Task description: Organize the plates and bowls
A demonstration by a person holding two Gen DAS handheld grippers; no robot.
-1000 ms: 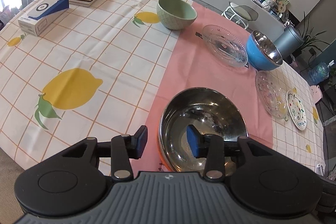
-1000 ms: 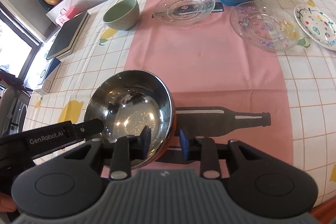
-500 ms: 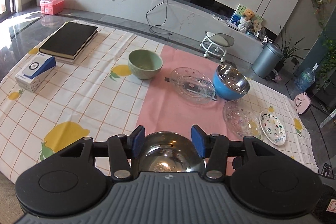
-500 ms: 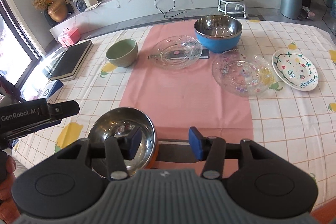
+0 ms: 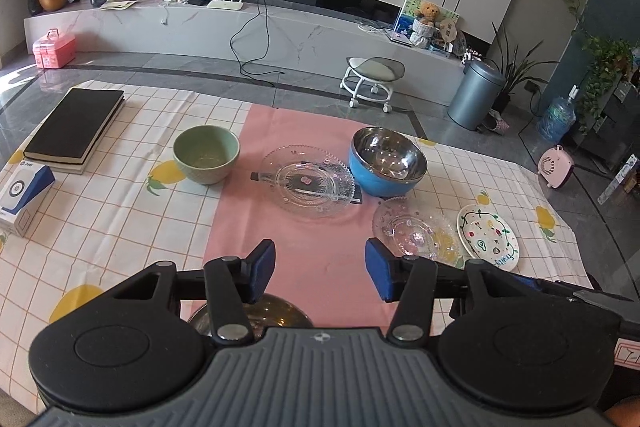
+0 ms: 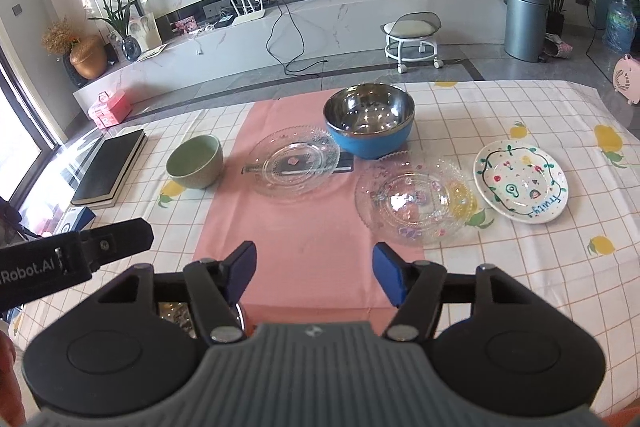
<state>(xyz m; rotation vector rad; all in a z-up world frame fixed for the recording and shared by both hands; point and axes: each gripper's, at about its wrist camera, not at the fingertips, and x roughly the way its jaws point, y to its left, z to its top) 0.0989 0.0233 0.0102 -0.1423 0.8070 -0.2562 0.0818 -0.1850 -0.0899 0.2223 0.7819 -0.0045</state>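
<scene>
My left gripper (image 5: 320,269) had its jaws spread, with nothing between them. My right gripper (image 6: 316,275) was spread too, its jaws having just opened wider, and it held nothing.

Right under both, mostly hidden by my own black bodies, sat the shiny metal bowl (image 5: 280,311) on the pink cloth strip (image 5: 304,235). Only a bit of its rim showed.

Farther out, nothing stood in my way on the pink strip. Then came a clear glass plate (image 5: 308,183), lying flat over a dark card. To its left stood the green bowl (image 5: 206,153), mouth up. To its right stood the blue bowl (image 5: 386,167), shiny inside, mouth up too. Nearer on the right lay a second glass plate (image 5: 416,233), touching or just beside the white painted plate (image 5: 488,237).

The black book (image 5: 74,125) lay with its long side running away from me, and the blue and white box (image 5: 20,195) sat near it.

Only my right camera showed the other gripper's black arm (image 6: 76,257) poking in from the left. The left camera showed the box best.
</scene>
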